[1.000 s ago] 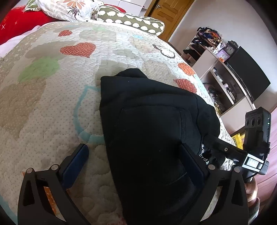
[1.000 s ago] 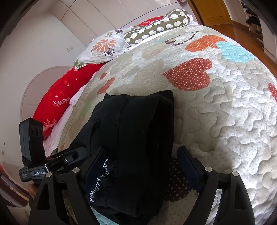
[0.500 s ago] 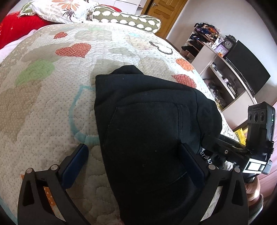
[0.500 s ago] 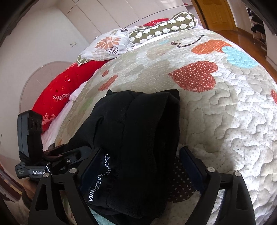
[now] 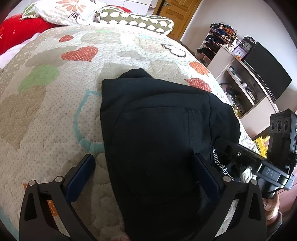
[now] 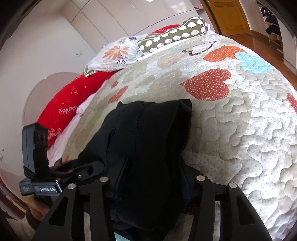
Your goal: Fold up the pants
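Observation:
Black pants [image 5: 159,133] lie folded in a thick bundle on the heart-patterned quilt [image 5: 46,103]. My left gripper [image 5: 146,172] is open, its blue pads [image 5: 81,176] spread wide, the right pad over the near end of the bundle. My right gripper [image 6: 152,187] has closed in on the bundle's near end [image 6: 148,152], with the fabric bunched between its jaws; the pads are hidden by cloth. The right gripper also shows in the left wrist view [image 5: 259,165], at the bundle's right edge by white lettering.
Pillows [image 5: 133,18] and a red cushion [image 6: 70,105] lie at the head of the bed. A shelf unit with a TV [image 5: 265,70] stands past the bed's right edge. A wooden door [image 6: 230,16] is at the far end.
My right gripper has closed from wide open onto the near end of the pants. The left gripper stays open and has barely moved.

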### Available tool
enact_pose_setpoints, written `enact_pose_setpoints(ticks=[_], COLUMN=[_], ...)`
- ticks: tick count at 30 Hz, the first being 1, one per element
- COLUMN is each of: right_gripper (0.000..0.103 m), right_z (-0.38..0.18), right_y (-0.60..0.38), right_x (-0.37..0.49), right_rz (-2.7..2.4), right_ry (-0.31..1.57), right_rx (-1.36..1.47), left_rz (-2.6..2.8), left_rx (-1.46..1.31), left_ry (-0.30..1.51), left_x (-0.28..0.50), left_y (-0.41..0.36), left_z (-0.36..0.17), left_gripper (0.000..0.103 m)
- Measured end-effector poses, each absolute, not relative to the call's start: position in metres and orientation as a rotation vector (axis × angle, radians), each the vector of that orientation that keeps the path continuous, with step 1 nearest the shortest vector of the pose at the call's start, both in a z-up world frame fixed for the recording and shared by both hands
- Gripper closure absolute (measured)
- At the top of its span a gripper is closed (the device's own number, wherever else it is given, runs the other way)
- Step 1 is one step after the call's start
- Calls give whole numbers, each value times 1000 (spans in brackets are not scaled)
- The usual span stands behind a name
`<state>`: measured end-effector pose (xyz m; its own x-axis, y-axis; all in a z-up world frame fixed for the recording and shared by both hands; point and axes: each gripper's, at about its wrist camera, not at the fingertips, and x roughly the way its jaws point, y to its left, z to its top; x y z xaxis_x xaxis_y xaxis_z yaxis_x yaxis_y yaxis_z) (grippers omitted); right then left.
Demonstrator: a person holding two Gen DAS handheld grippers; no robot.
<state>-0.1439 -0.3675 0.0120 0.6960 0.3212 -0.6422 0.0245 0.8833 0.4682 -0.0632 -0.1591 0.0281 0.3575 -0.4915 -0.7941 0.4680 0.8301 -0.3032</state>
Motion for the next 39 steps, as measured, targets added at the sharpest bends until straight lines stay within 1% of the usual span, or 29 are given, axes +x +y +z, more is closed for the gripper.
enact_pose_setpoints(ticks=[1,2,4,6,7,9,11,12,16,25,39], right_gripper=[61,62,66,68,68,70,70,71,72,72,72], right_z=[15,17,23,28,31,39,46,51,69,103,113], right_y=[-367,-367,-366,-363,-361,-358,-356,-354,-344,-328,-361], right_x=[-145,-147,-149,-150,-151,-152,-151,-150,-142,-112,-99], right_rz=[172,170,168,163,162,162,167,177,194,211,146], right_ry=[782,776,762,754,751,739,730,722,696,664,663], right_rx=[472,473,476,469,463,457,463,470,452,420,418], left_rz=[-636,-654,-649,-651,-655,-660,-672,-678,-668,-640,-672], left_rx=[-27,-23,14,18,9,0,-1,-4,-9,-12,-5], left_ry=[1022,1010,978,968,966,964,954,952,904,835,822], left_x=[-67,-70,-76,-77,-76,-75,-73,-72,-65,-45,-29], left_y=[-160,-161,-163,-163,-161,-159,-156,-155,-147,-134,-163], left_z=[30,33,39,43,46,51,60,63,84,116,124], left_gripper=[11,21,27,37,40,51,57,59,61,61,61])
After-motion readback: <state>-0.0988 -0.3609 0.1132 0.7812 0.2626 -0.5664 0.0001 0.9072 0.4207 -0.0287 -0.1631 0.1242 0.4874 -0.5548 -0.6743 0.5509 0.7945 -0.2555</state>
